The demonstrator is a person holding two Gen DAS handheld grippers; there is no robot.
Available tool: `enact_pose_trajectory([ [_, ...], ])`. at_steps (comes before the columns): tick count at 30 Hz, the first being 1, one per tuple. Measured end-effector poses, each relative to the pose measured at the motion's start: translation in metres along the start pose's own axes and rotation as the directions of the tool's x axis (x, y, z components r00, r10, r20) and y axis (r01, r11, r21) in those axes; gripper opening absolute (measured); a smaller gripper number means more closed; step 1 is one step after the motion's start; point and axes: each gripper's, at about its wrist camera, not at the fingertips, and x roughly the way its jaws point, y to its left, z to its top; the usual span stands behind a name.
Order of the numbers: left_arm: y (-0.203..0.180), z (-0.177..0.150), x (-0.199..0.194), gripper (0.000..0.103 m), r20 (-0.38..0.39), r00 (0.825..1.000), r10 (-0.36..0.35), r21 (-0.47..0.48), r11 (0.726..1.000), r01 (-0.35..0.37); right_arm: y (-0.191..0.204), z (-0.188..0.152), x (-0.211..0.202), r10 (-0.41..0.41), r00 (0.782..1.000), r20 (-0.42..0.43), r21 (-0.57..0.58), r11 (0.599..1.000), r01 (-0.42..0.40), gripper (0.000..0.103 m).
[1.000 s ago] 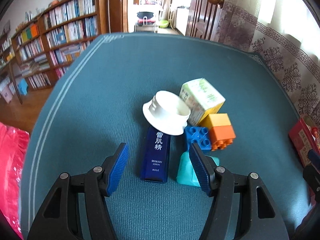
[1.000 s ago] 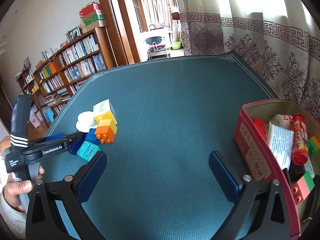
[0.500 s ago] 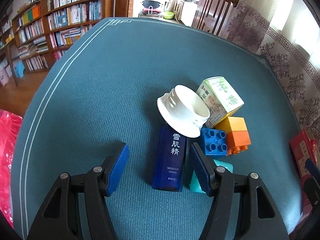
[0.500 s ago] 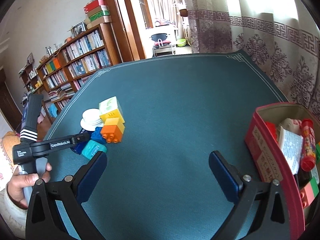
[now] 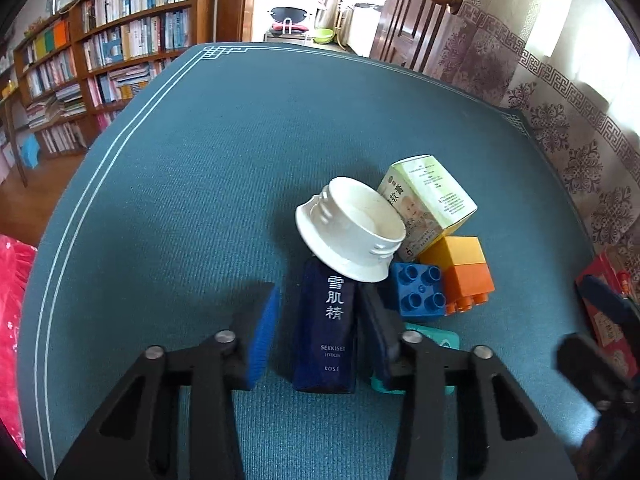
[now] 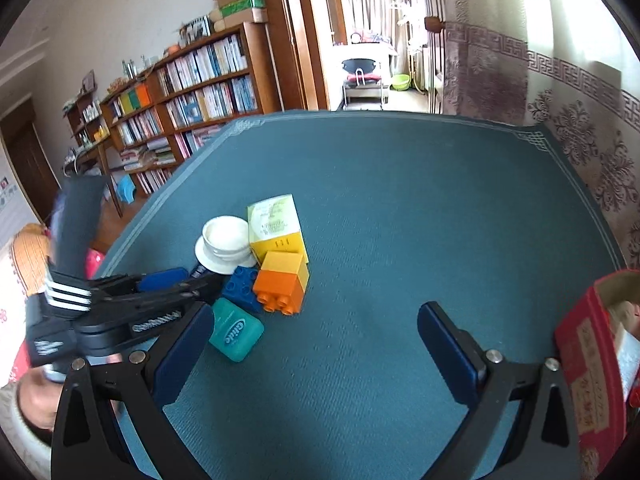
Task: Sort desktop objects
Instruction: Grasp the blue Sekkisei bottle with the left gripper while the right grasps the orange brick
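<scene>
A dark blue lotion box (image 5: 326,328) lies on the teal table mat (image 5: 200,200), its far end under a tilted white lid (image 5: 352,228). My left gripper (image 5: 320,332) straddles the box with its jaws closing. The right pad is at the box's side and a narrow gap shows at the left pad. Beside the box sit a blue brick (image 5: 418,290), a yellow-and-orange brick (image 5: 464,272), a teal floss case (image 6: 236,334) and a green-and-white carton (image 5: 432,204). My right gripper (image 6: 316,344) stands open over bare mat, right of the pile.
A red box (image 6: 588,360) holding sorted items stands at the table's right edge. A person's hand (image 6: 36,392) holds the left gripper's handle at the left. Bookshelves (image 6: 180,92) and a curtain (image 6: 580,128) lie beyond the table.
The left gripper's jaws have narrowed around the lotion box, which now lies between them. The right gripper has swung left, so the pile sits nearer its left finger and the red box is further right.
</scene>
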Motion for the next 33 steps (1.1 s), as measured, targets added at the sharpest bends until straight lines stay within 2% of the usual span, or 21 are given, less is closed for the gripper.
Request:
enact_pose_trajectory([
  [6, 0.005, 0.004, 0.001, 0.042, -0.019, 1.0, -0.018, 0.06, 0.998, 0.019, -0.001, -0.001, 0.017, -0.007, 0.999, -0.052, 0.001, 1.0, 0.007, 0.102],
  [13, 0.008, 0.006, -0.002, 0.042, -0.008, 0.999, 0.051, 0.113, 0.992, -0.049, -0.003, -0.001, 0.022, -0.008, 0.998, -0.066, 0.002, 1.0, 0.009, 0.102],
  [18, 0.005, 0.005, 0.002, 0.04, -0.013, 0.997, 0.074, 0.132, 0.989, -0.072, -0.001, 0.001, 0.026, -0.006, 0.997, -0.078, -0.008, 1.0, 0.006, 0.102],
  [20, 0.005, 0.006, 0.002, 0.039, -0.015, 0.999, 0.05, 0.13, 0.99, -0.048, 0.001, 0.003, 0.027, 0.0, 0.997, -0.083, -0.016, 1.0, -0.002, 0.102],
  [21, 0.006, 0.006, 0.001, 0.032, -0.015, 0.999, 0.043, 0.12, 0.992, -0.041, 0.001, 0.005, 0.029, 0.005, 0.996, -0.086, -0.017, 1.0, -0.006, 0.102],
  [26, 0.02, 0.011, 0.001, 0.032, -0.018, 0.999, -0.03, 0.044, 0.999, 0.03, 0.005, 0.016, 0.042, 0.016, 0.994, -0.105, -0.01, 1.0, -0.017, 0.102],
  [29, 0.016, 0.01, 0.001, 0.032, -0.014, 1.0, -0.008, 0.057, 0.998, 0.009, 0.009, 0.019, 0.051, 0.022, 0.992, -0.126, -0.013, 1.0, -0.024, 0.102],
  [33, 0.013, 0.012, 0.002, 0.032, 0.0, 0.997, 0.077, 0.072, 0.994, -0.076, 0.016, 0.022, 0.061, 0.009, 0.989, -0.149, -0.036, 0.999, -0.014, 0.101],
])
